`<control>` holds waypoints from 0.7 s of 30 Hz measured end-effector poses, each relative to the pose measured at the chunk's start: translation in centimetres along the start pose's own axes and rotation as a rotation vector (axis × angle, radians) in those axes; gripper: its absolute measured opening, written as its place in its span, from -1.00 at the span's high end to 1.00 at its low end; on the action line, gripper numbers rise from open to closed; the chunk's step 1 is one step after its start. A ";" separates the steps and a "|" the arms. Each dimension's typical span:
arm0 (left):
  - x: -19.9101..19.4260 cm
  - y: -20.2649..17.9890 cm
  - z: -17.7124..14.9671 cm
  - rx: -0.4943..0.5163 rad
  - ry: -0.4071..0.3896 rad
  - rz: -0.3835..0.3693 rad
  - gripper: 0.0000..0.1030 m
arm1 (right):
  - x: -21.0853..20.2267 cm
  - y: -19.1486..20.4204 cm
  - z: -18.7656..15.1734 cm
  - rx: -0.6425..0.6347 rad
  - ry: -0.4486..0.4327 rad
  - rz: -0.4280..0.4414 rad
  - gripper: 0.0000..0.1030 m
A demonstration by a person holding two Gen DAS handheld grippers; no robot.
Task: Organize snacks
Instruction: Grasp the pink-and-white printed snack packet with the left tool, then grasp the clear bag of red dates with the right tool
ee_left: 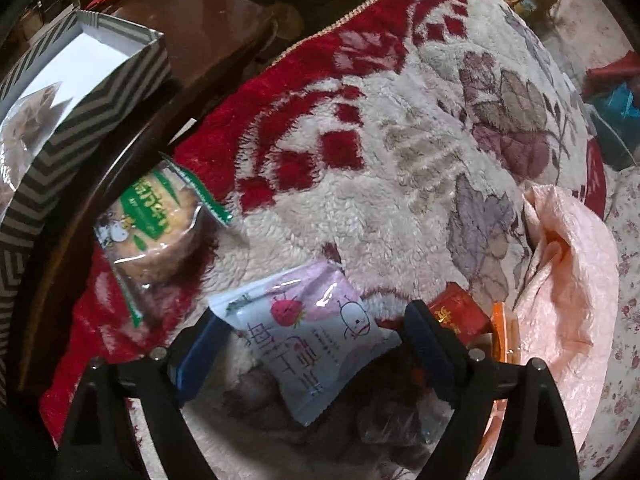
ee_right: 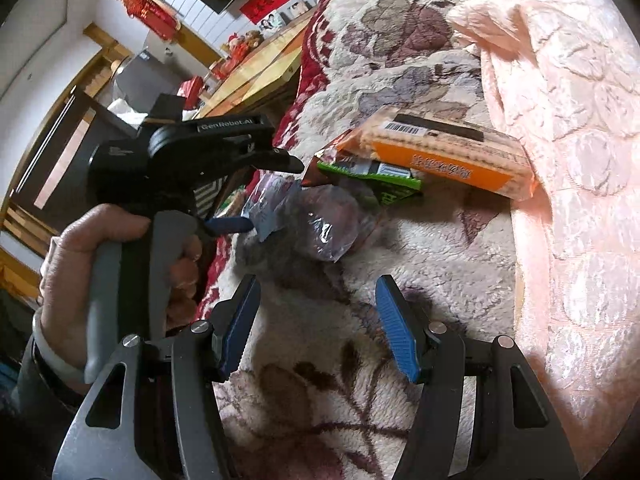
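Note:
A pale blue and pink strawberry snack packet (ee_left: pixel 308 344) lies on the fleecy blanket (ee_left: pixel 360 160). My left gripper (ee_left: pixel 314 314) points down over it, open, with one finger on each side of the packet and the pads not pressing it. In the right wrist view the left gripper (ee_right: pixel 264 194) is held by a hand (ee_right: pixel 80 264), and its blue finger (ee_right: pixel 228 224) is at the packet's edge (ee_right: pixel 266 216). My right gripper (ee_right: pixel 316 304) hangs open over bare blanket with nothing between its fingers.
A green-labelled cookie packet (ee_left: pixel 156 224) lies at the left, below a striped open box (ee_left: pixel 100 80). A red packet (ee_left: pixel 460 312), an orange cracker packet (ee_right: pixel 440 152), a green packet (ee_right: pixel 380 180) and a clear-wrapped snack (ee_right: pixel 328 220) lie beside a pink plastic bag (ee_left: pixel 568 280).

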State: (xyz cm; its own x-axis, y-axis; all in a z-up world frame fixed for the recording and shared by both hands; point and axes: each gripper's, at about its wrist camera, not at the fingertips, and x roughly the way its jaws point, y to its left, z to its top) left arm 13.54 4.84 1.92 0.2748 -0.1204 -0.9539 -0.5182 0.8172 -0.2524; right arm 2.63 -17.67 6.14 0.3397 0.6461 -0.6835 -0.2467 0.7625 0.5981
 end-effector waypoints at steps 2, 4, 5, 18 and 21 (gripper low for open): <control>0.0 0.1 -0.3 0.026 -0.012 -0.009 -0.62 | 0.1 0.0 0.1 -0.004 0.004 0.003 -0.18; -0.2 0.6 -0.5 0.043 -0.025 -0.005 -0.30 | 0.2 0.1 0.1 -0.016 0.010 0.002 -0.18; -0.4 1.0 -0.6 0.054 -0.029 -0.001 -0.13 | 0.3 0.3 0.1 -0.024 0.012 -0.003 -0.18; -4.8 4.2 -4.8 0.241 -0.144 -0.057 -0.03 | 2.6 2.1 3.1 0.008 -0.064 -0.127 -0.38; -5.5 6.0 -5.9 0.261 -0.156 -0.037 -0.03 | 4.4 2.3 3.6 0.020 -0.037 -0.170 -0.38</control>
State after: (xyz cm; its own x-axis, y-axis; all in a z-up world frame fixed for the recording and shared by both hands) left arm 4.19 7.06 4.68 0.4213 -0.0818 -0.9032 -0.2849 0.9336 -0.2174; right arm 6.79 -13.22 6.00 0.4079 0.5062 -0.7599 -0.1649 0.8594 0.4839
